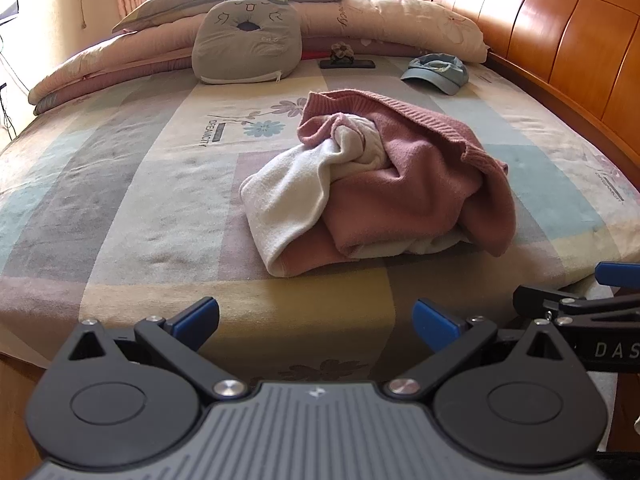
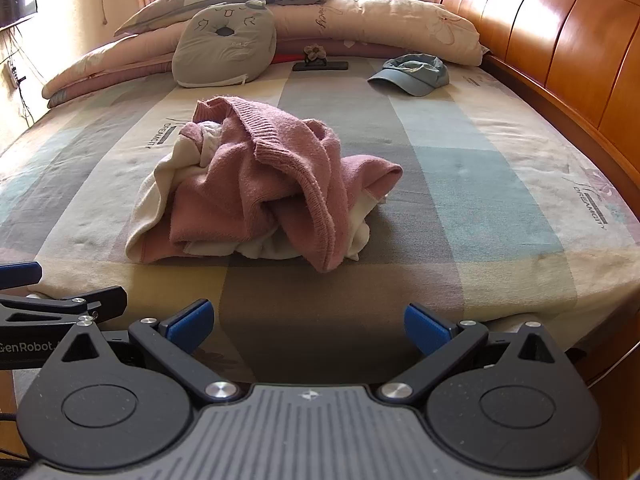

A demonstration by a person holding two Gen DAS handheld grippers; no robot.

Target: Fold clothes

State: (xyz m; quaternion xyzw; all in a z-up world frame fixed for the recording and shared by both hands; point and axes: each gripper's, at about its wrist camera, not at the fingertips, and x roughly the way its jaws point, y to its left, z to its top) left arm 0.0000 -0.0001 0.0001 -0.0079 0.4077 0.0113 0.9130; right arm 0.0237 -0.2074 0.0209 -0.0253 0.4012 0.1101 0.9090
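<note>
A crumpled pink and white sweater (image 1: pixel 384 184) lies in a heap on the bed's patchwork sheet (image 1: pixel 140 200), toward the near edge. It also shows in the right wrist view (image 2: pixel 260 188). My left gripper (image 1: pixel 316 320) is open and empty, hovering at the bed's near edge, short of the heap. My right gripper (image 2: pixel 308 326) is open and empty, also at the near edge, short of the sweater. The right gripper shows at the right edge of the left wrist view (image 1: pixel 576 292), and the left gripper at the left edge of the right wrist view (image 2: pixel 60 292).
A grey cat-face cushion (image 1: pixel 248 40), folded quilts and pillows (image 1: pixel 380 20), a blue cap (image 1: pixel 436 72) and a dark phone (image 1: pixel 347 64) with a small flower ornament lie at the far end. A wooden headboard (image 1: pixel 560 40) runs along the right side.
</note>
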